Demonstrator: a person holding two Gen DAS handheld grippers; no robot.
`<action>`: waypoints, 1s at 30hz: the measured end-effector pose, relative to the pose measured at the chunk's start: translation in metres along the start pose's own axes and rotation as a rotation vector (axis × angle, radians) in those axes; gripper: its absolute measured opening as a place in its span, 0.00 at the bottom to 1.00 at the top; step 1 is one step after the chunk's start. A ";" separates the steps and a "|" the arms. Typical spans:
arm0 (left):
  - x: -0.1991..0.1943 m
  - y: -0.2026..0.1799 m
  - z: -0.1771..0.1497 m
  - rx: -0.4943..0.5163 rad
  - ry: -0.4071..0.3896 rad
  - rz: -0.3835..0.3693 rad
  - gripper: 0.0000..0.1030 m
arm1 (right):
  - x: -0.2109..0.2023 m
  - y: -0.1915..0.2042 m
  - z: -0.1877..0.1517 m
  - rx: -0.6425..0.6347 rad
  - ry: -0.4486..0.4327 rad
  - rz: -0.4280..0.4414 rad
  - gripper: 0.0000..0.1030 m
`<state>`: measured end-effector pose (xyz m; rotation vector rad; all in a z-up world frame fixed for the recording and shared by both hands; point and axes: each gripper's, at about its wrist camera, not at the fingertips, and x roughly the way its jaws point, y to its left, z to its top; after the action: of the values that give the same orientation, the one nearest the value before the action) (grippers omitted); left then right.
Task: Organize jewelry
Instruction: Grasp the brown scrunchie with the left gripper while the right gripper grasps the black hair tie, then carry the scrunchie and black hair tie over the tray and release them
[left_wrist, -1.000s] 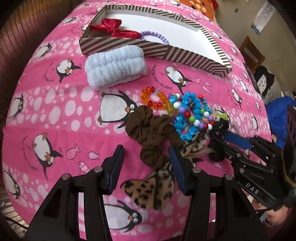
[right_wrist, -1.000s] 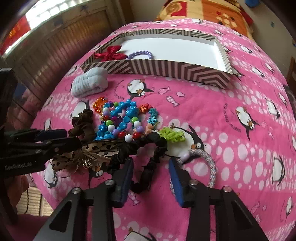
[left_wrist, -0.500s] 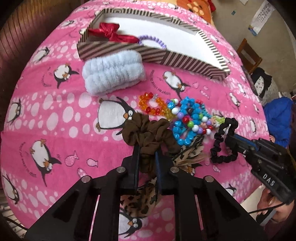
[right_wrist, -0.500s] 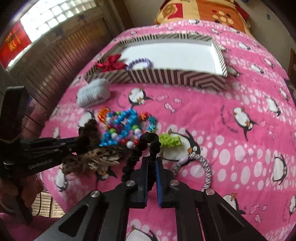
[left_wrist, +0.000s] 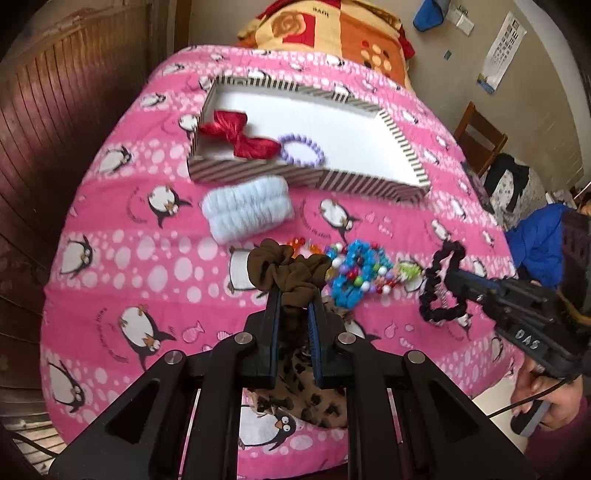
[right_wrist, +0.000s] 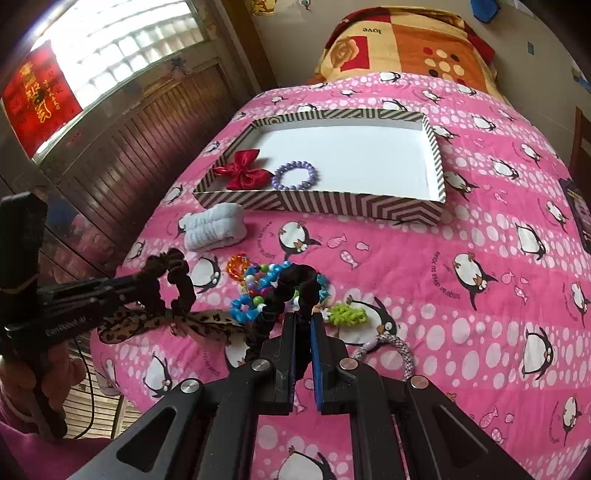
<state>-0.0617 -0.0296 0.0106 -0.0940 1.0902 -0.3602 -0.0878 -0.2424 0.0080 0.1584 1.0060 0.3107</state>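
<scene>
My left gripper (left_wrist: 293, 295) is shut on a brown scrunchie (left_wrist: 288, 267) and holds it above the pink bedspread; it also shows in the right wrist view (right_wrist: 170, 280). My right gripper (right_wrist: 303, 317) is shut on a black scrunchie (right_wrist: 291, 291), lifted off the bed; it also shows in the left wrist view (left_wrist: 441, 286). A striped box (right_wrist: 332, 206) lies farther back with a red bow (right_wrist: 243, 170) and a purple bead bracelet (right_wrist: 295, 176) inside. Blue and mixed beads (left_wrist: 356, 275) lie in a pile between the grippers.
A pale blue fluffy band (left_wrist: 247, 212) lies in front of the box. A leopard-print scrunchie (left_wrist: 314, 387) lies under the left gripper. A green beaded piece (right_wrist: 347, 314) and a grey-white rope bracelet (right_wrist: 391, 347) lie right of the right gripper. A wooden wall stands left.
Both grippers closed on their scrunchies and lifted them off the bedspread. Both views have pulled up and back, so the box now shows from higher.
</scene>
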 end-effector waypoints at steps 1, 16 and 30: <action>-0.004 0.000 0.002 0.001 -0.008 0.002 0.12 | -0.001 0.001 0.001 -0.003 -0.002 0.002 0.06; -0.019 -0.004 0.030 0.029 -0.081 0.068 0.12 | -0.004 0.013 0.029 -0.048 -0.037 0.000 0.06; -0.006 -0.016 0.056 0.056 -0.097 0.086 0.12 | 0.001 -0.002 0.047 -0.040 -0.035 -0.033 0.06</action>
<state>-0.0185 -0.0486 0.0454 -0.0145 0.9847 -0.3052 -0.0469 -0.2431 0.0312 0.1102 0.9663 0.2966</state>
